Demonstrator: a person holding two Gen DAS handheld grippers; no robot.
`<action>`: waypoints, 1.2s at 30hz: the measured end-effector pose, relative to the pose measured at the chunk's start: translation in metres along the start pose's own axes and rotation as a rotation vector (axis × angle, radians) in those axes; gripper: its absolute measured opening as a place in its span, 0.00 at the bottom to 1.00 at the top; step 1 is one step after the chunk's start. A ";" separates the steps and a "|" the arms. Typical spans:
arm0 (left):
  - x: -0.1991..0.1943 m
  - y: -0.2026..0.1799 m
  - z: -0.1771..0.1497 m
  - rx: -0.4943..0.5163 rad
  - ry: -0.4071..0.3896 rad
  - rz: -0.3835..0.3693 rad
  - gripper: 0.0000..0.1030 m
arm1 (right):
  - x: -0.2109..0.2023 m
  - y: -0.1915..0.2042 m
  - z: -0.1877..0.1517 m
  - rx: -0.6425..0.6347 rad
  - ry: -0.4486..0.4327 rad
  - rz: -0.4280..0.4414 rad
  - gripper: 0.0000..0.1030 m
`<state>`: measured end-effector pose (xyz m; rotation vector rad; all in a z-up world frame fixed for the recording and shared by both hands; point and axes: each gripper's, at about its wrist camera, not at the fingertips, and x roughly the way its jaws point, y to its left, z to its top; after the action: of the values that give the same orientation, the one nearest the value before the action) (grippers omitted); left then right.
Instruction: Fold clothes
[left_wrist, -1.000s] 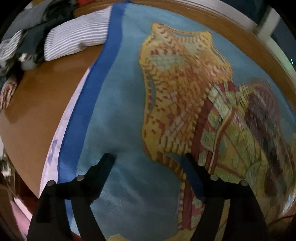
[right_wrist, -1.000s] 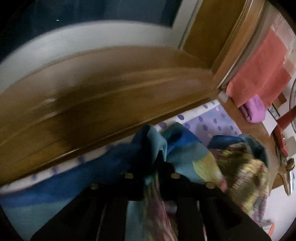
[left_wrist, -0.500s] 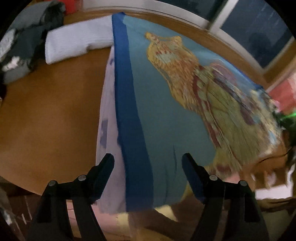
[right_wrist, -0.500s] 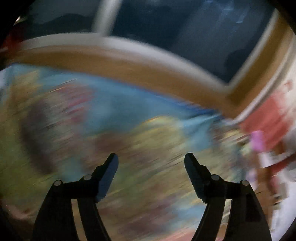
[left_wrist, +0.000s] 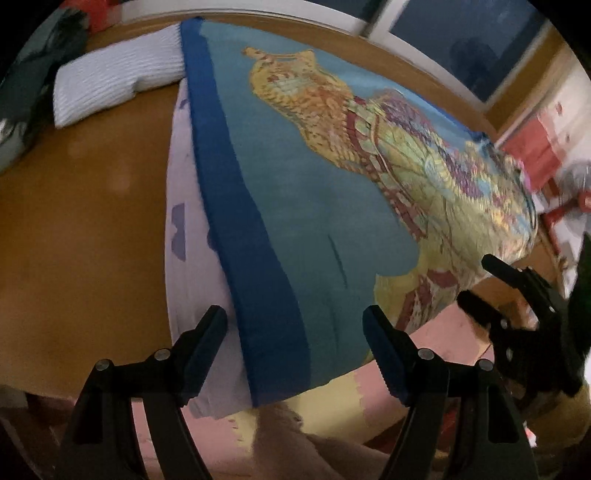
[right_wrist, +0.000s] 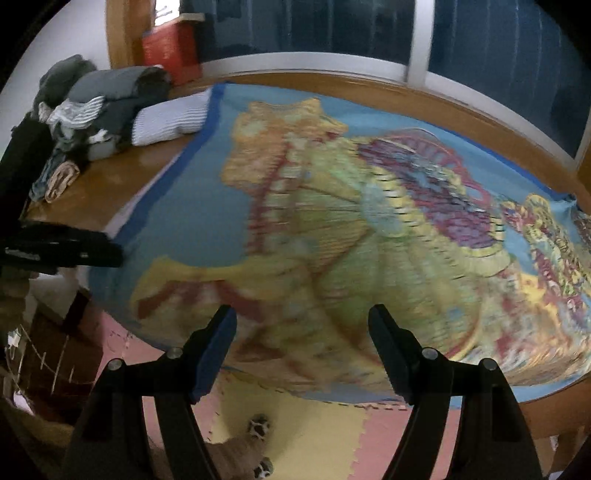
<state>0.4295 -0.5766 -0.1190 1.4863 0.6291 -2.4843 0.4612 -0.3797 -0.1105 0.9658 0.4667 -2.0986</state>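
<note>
As seen from the left wrist: left gripper (left_wrist: 293, 334), jaws apart, holding nothing, poised over the near edge of the cloth (left_wrist: 317, 206). Cloth: blue, with a darker blue border and a large yellow-red-green printed figure, spread flat on the wooden table (left_wrist: 85, 221); its near edge overhangs the table rim. Under it along the left border, a pale sheet (left_wrist: 188, 236) with purple spots shows. Striped folded item (left_wrist: 114, 83) at the far left corner, touching the cloth's far border; dark clothes pile (left_wrist: 33, 85) beyond it. Right gripper (left_wrist: 517, 295) visible at the right, off the table edge, near the cloth's near-right corner.

As seen from the right wrist: right gripper (right_wrist: 303, 334), jaws likewise apart and empty, facing the cloth (right_wrist: 369, 229) from the near side; the print is blurred. Left gripper's body (right_wrist: 62, 247) enters at the left, level with the cloth's near-left corner. Striped item (right_wrist: 170, 120) and dark pile (right_wrist: 107, 96) on the far left of the table (right_wrist: 122, 166). Foam floor mat (right_wrist: 295, 424), pink and yellow, below.

Step in hand, by judgement: cloth laid out and smoothed, no fold yet visible; both grippers free and positioned ahead of a first fold. Next move calls for each gripper to close on one near corner or edge point of the cloth alone, not the pale sheet beneath, then carry both together toward the far edge, keeping them level so the border lines up.
</note>
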 end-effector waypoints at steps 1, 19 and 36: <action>-0.002 0.000 -0.001 0.025 -0.001 0.003 0.72 | -0.002 0.009 -0.005 0.004 -0.017 -0.002 0.72; -0.038 0.018 0.013 0.224 -0.007 -0.237 0.01 | 0.016 0.156 -0.064 0.230 -0.109 -0.076 0.73; -0.083 0.016 -0.004 0.391 0.015 -0.354 0.01 | 0.114 0.203 -0.070 0.212 -0.063 -0.512 0.39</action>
<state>0.4785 -0.5945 -0.0521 1.6425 0.4579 -3.0093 0.6028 -0.5242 -0.2446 0.9670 0.5062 -2.6755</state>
